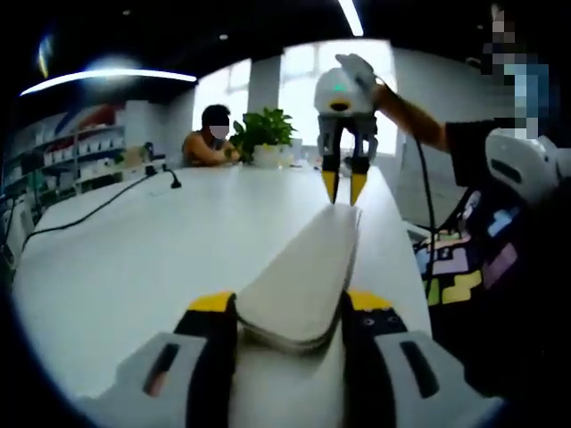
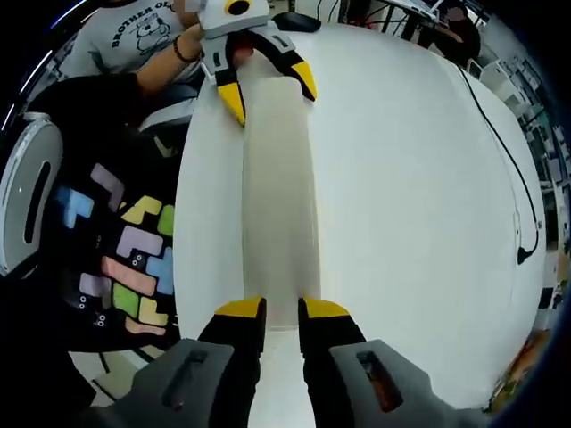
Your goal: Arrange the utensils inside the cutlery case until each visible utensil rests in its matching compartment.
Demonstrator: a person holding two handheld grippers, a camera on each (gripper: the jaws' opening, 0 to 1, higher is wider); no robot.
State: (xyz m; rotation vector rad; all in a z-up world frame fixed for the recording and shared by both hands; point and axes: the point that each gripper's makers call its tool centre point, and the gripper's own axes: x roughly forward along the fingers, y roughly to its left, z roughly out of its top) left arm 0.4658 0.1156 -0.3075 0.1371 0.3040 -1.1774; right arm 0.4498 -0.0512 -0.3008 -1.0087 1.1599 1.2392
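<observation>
A long beige cutlery case (image 1: 308,259) lies closed along the white table (image 1: 134,259), near its right edge. No utensils show. In the left gripper view my left gripper (image 1: 290,308) grips the case's near end across its width, jaws pressed against both sides. My right gripper (image 1: 343,189) points down at the far end, its yellow tips nearly together on the case's edge. In the right gripper view the case (image 2: 281,205) runs from my right gripper (image 2: 282,312) up to the left gripper (image 2: 268,89), whose jaws straddle it.
A black cable (image 1: 98,207) crosses the table's left part. A potted plant (image 1: 265,134) and a seated person (image 1: 210,143) are at the far end. The holder's colourful patterned clothing (image 2: 129,259) borders the table edge beside the case.
</observation>
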